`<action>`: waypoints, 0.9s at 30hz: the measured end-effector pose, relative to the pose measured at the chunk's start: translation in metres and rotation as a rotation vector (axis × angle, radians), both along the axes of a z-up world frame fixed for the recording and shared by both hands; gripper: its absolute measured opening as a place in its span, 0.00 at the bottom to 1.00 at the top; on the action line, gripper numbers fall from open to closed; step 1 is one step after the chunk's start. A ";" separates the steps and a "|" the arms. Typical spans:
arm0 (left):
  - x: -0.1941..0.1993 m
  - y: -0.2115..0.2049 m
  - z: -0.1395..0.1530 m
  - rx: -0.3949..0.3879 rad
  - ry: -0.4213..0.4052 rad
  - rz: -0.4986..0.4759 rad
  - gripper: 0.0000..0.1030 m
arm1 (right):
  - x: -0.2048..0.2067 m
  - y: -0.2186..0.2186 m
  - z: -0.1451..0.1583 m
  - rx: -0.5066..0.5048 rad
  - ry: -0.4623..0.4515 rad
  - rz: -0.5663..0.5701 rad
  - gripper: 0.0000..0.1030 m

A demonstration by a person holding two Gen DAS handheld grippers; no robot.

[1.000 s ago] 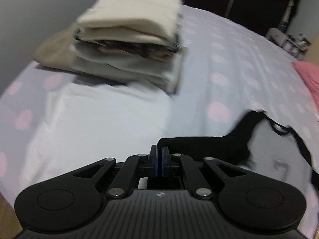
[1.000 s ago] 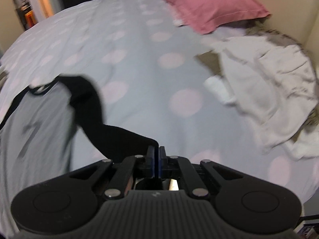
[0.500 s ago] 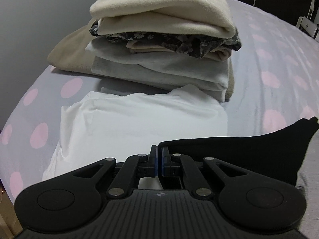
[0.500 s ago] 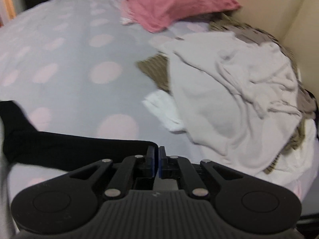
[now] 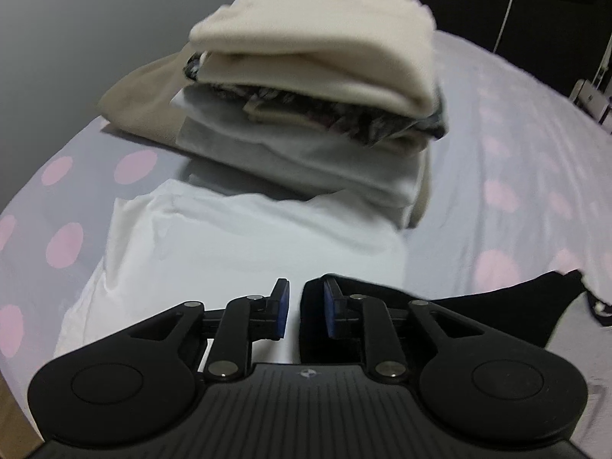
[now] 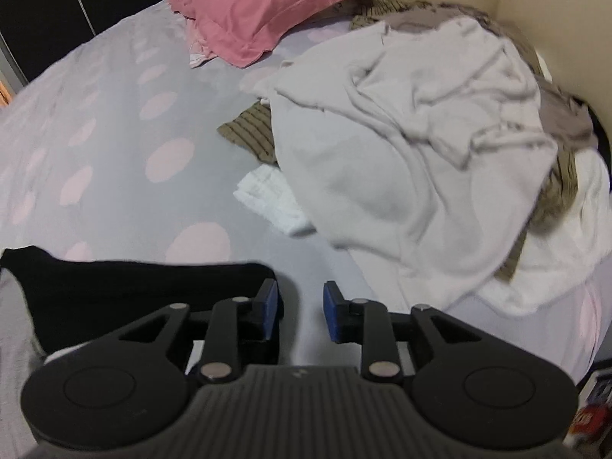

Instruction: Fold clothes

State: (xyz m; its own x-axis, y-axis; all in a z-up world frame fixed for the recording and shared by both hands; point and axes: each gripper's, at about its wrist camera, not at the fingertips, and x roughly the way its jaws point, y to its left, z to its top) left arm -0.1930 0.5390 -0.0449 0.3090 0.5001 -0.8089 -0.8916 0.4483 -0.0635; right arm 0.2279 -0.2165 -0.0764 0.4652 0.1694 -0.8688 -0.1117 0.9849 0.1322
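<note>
A black garment lies flat on the bed, its folded edge running between the two grippers; it also shows in the right wrist view. My left gripper is open, its jaws slightly apart at the garment's left end. My right gripper is open at the garment's right end, the cloth beside its left finger. A grey garment lies under the black one.
A stack of folded clothes stands ahead of the left gripper, with a folded white garment in front of it. A heap of unfolded laundry and a pink pillow lie ahead of the right gripper on the dotted bedsheet.
Both grippers were shut on the black garment's edge and carried it down onto the bed. Now both have opened and let it go.
</note>
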 end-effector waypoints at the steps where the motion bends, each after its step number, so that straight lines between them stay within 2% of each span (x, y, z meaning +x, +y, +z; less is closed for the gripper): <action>1: 0.001 -0.003 0.003 0.011 -0.004 -0.008 0.17 | -0.003 -0.001 -0.005 0.019 0.031 0.008 0.29; 4: 0.004 -0.014 0.012 0.041 -0.011 -0.031 0.22 | -0.017 0.006 -0.018 0.010 0.087 0.059 0.29; 6: 0.004 -0.018 0.015 0.046 -0.007 -0.035 0.23 | -0.028 0.017 -0.020 -0.033 0.074 0.104 0.29; 10: 0.005 -0.020 0.014 0.041 -0.006 -0.032 0.23 | -0.041 0.043 -0.012 0.024 0.018 0.171 0.29; 12: 0.006 -0.021 0.013 0.037 -0.006 -0.029 0.23 | -0.042 0.059 -0.016 0.045 0.026 0.212 0.29; 14: 0.007 -0.021 0.013 0.034 -0.005 -0.031 0.23 | -0.040 0.073 -0.026 0.015 0.029 0.226 0.29; 16: 0.008 -0.023 0.013 0.032 -0.004 -0.035 0.23 | -0.037 0.085 -0.038 -0.020 0.040 0.232 0.40; 18: 0.007 -0.024 0.014 0.031 -0.005 -0.038 0.23 | -0.036 0.091 -0.050 -0.059 0.057 0.234 0.42; 20: 0.006 -0.023 0.015 0.024 -0.011 -0.030 0.23 | -0.037 0.091 -0.057 -0.098 0.061 0.245 0.36; 22: 0.007 -0.022 0.015 0.021 -0.013 -0.026 0.23 | -0.037 0.086 -0.056 -0.117 0.057 0.239 0.10; 27: 0.013 -0.024 0.013 0.027 -0.001 -0.047 0.23 | -0.035 0.055 -0.024 -0.093 0.000 0.158 0.10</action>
State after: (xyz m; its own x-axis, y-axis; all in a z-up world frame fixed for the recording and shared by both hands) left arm -0.1804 0.5147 -0.0321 0.3337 0.5067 -0.7949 -0.8695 0.4912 -0.0519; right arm 0.1929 -0.1618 -0.1003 0.4396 0.1595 -0.8839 -0.2659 0.9631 0.0416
